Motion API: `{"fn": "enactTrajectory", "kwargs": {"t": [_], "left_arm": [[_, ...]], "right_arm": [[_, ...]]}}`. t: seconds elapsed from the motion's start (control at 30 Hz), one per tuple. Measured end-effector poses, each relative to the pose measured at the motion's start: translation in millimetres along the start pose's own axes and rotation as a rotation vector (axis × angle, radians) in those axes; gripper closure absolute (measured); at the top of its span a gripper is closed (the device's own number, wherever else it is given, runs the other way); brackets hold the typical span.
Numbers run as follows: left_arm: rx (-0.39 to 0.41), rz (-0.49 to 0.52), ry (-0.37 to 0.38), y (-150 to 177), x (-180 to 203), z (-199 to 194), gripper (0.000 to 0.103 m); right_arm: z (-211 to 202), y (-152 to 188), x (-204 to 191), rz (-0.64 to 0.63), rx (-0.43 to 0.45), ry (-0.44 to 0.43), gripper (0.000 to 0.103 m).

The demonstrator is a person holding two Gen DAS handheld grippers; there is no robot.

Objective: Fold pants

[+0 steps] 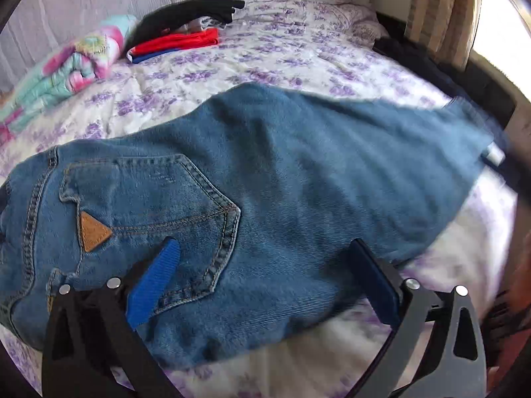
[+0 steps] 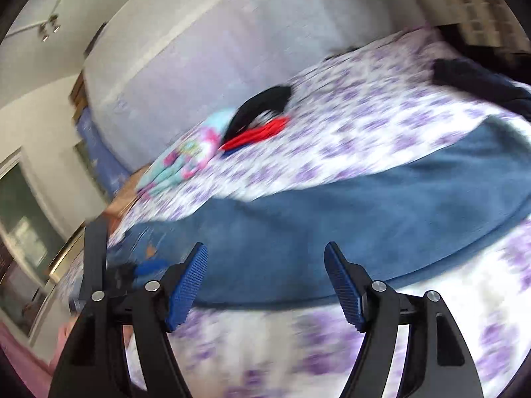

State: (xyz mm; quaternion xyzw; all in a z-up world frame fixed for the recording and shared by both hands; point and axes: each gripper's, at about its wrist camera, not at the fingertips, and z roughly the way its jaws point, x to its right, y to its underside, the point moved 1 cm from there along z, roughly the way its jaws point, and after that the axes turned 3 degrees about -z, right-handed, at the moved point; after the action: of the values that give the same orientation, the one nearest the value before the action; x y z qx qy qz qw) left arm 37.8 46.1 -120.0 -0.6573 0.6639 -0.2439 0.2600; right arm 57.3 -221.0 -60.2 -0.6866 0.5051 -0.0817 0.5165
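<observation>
Both grippers released, left gripper [image 1: 265,252] over jeans [image 1: 298,165] seat, right gripper [image 2: 265,255] just short of leg

We cannot read the right wrist view sharply: the jeans [image 2: 332,199] and floral bedspread [image 2: 365,106] smear into streaks. In the left wrist view the jeans' waistband end runs off the left edge, and the leg hem [image 1: 478,126] blurs at the right, partly behind a dark blurred shape [image 1: 517,165]. The stacked clothes [image 1: 186,33] at the far side overlap; we cannot tell their kinds.
</observation>
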Motion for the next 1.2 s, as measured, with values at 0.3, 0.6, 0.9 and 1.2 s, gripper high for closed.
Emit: {"fn": "enactTrajectory", "kwargs": {"t": [0.3, 0.6, 0.9, 1.2], "left_arm": [[0.030, 0.000, -0.006, 4.2, -0.2, -3.8, 0.004], [0.038, 0.001, -0.008, 2.4, -1.5, -5.6, 0.004], [0.043, 0.000, -0.006, 3.1, -2.1, -5.3, 0.004], [0.047, -0.002, -0.005, 3.4, -1.4, -5.7, 0.004]], "right_arm": [[-54.7, -13.4, 148.4, 0.436, 0.191, 0.333, 0.035], [-35.4, -32.6, 173.2, 0.437, 0.158, 0.289, 0.047], [-56.2, -34.6, 168.1, 0.424, 0.205, 0.430, 0.047], [-35.6, -52.0, 172.5, 0.362, 0.172, 0.292, 0.048]]}}
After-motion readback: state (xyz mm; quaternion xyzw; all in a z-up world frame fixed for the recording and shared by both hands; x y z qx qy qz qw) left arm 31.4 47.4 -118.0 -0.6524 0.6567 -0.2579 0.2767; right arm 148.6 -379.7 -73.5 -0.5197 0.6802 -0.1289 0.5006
